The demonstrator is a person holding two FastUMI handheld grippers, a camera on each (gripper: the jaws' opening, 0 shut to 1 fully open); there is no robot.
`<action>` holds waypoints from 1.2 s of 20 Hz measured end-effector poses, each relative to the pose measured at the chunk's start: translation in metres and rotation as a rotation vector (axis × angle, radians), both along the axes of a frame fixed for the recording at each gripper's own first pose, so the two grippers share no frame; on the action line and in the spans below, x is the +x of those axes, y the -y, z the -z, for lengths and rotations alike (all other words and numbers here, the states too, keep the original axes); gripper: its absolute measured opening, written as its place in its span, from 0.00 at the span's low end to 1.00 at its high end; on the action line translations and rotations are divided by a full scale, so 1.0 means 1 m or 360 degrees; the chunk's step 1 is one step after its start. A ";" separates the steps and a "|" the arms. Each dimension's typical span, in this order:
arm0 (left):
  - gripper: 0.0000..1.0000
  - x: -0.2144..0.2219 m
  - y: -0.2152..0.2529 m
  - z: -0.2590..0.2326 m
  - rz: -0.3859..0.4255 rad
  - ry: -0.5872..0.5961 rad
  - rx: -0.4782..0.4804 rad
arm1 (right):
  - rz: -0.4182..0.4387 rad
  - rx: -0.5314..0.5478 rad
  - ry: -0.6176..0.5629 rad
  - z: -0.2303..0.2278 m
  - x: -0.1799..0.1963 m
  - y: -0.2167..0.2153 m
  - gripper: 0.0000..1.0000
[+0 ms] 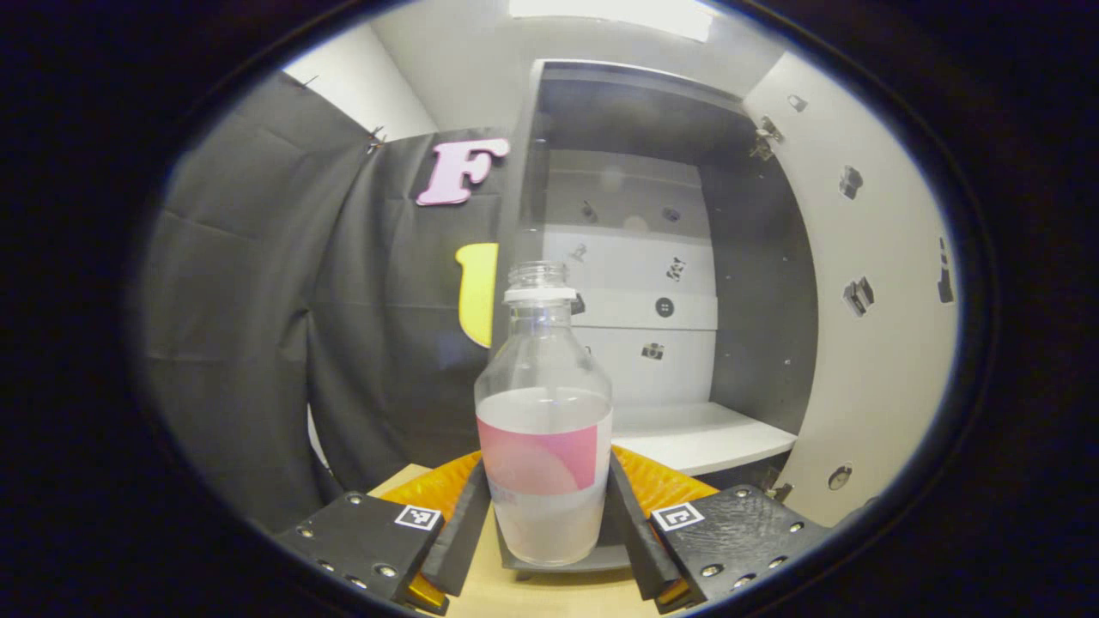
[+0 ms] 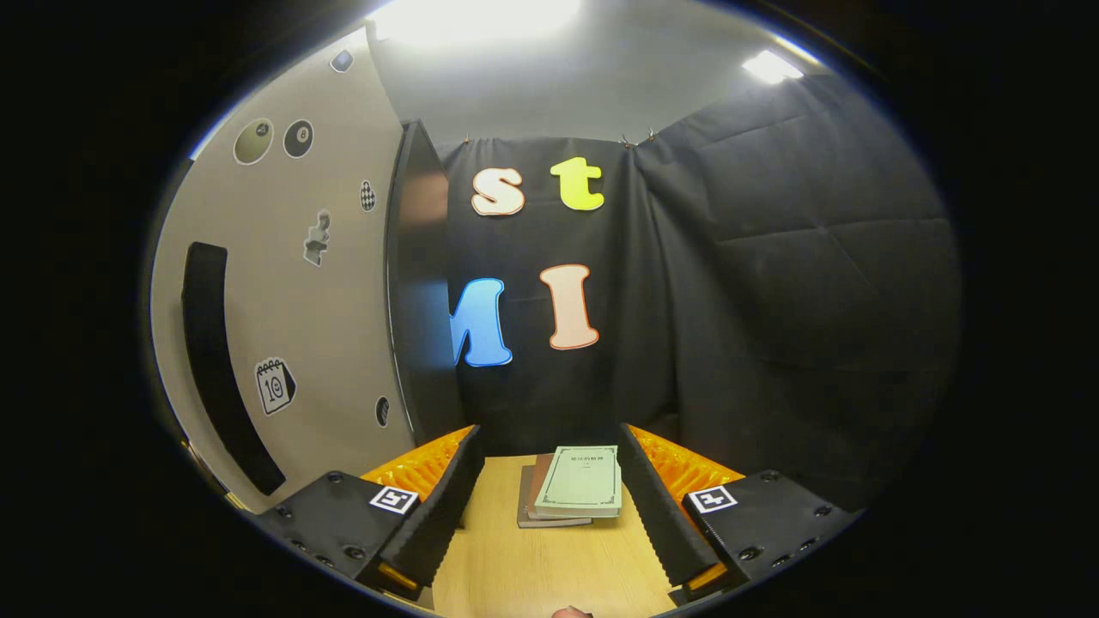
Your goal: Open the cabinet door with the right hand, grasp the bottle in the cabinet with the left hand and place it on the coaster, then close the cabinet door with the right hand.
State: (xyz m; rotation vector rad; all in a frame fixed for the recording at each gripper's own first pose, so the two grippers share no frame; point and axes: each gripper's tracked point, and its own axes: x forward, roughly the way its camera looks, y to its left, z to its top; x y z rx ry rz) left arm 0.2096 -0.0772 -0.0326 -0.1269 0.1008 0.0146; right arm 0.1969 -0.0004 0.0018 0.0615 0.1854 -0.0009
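Place: recording booth
Walls: black cloth (image 2: 773,283) behind the table (image 2: 549,566)
Furniture: sticker-covered cabinet (image 1: 652,257), its door (image 1: 867,300) open

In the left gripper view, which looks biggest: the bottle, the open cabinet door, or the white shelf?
1. Cabinet door.
2. Bottle, though it is nearest the camera, so enlarged.
3. White shelf.
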 end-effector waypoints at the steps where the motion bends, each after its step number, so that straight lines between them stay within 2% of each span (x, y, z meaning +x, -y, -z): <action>1: 0.74 -0.010 -0.009 0.004 -0.0025 -0.0001 -0.0009 | -0.0014 0.0007 0.0000 0.000 0.000 -0.001 0.98; 2: 0.72 -0.019 -0.018 0.008 -0.0048 0.0002 -0.0017 | -0.0025 0.0010 -0.0003 0.000 0.000 -0.003 0.95; 5: 0.72 -0.047 -0.041 0.024 -0.0115 -0.0009 -0.0044 | -0.0046 0.0020 0.0000 0.001 -0.002 -0.006 0.95; 6: 0.72 -0.054 -0.048 0.030 -0.0136 -0.0016 -0.0056 | -0.0052 0.0026 0.0002 0.002 -0.003 -0.007 0.98; 7: 0.74 -0.064 -0.055 0.036 -0.0161 -0.0025 -0.0074 | -0.0056 0.0029 0.0007 0.002 -0.004 -0.007 0.98; 9: 0.72 -0.078 -0.064 0.050 -0.0190 -0.0039 -0.0099 | -0.0057 0.0029 0.0008 0.005 -0.008 -0.007 0.95; 10: 0.74 -0.085 -0.069 0.058 -0.0207 -0.0050 -0.0103 | -0.0056 0.0028 0.0006 0.007 -0.010 -0.007 0.98; 11: 0.72 -0.095 -0.074 0.067 -0.0219 -0.0062 -0.0107 | -0.0055 0.0029 0.0001 0.009 -0.012 -0.005 0.98; 13: 0.72 -0.103 -0.075 0.085 -0.0239 -0.0092 -0.0116 | -0.0056 0.0031 -0.0014 0.014 -0.018 -0.002 0.98; 14: 0.72 -0.109 -0.076 0.097 -0.0247 -0.0113 -0.0120 | -0.0058 0.0030 -0.0019 0.016 -0.020 -0.001 0.95; 15: 0.74 -0.118 -0.077 0.111 -0.0258 -0.0138 -0.0123 | -0.0054 0.0027 -0.0021 0.017 -0.022 0.002 0.95; 16: 0.72 -0.124 -0.078 0.123 -0.0268 -0.0165 -0.0123 | -0.0045 0.0020 -0.0020 0.018 -0.023 0.007 0.98; 18: 0.72 -0.133 -0.079 0.147 -0.0290 -0.0211 -0.0121 | -0.0029 -0.0013 -0.0022 0.021 -0.023 0.014 0.98; 19: 0.72 -0.137 -0.080 0.158 -0.0303 -0.0225 -0.0119 | -0.0011 -0.0042 -0.0023 0.022 -0.024 0.021 0.95; 20: 0.72 -0.139 -0.080 0.169 -0.0309 -0.0237 -0.0112 | 0.0006 -0.0071 -0.0024 0.023 -0.023 0.026 0.98; 22: 0.74 -0.145 -0.079 0.192 -0.0320 -0.0268 -0.0087 | 0.0028 -0.0110 -0.0028 0.025 -0.023 0.031 0.98; 24: 0.72 -0.141 -0.077 0.211 -0.0325 -0.0276 -0.0077 | 0.0031 -0.0117 -0.0034 0.030 -0.025 0.031 0.98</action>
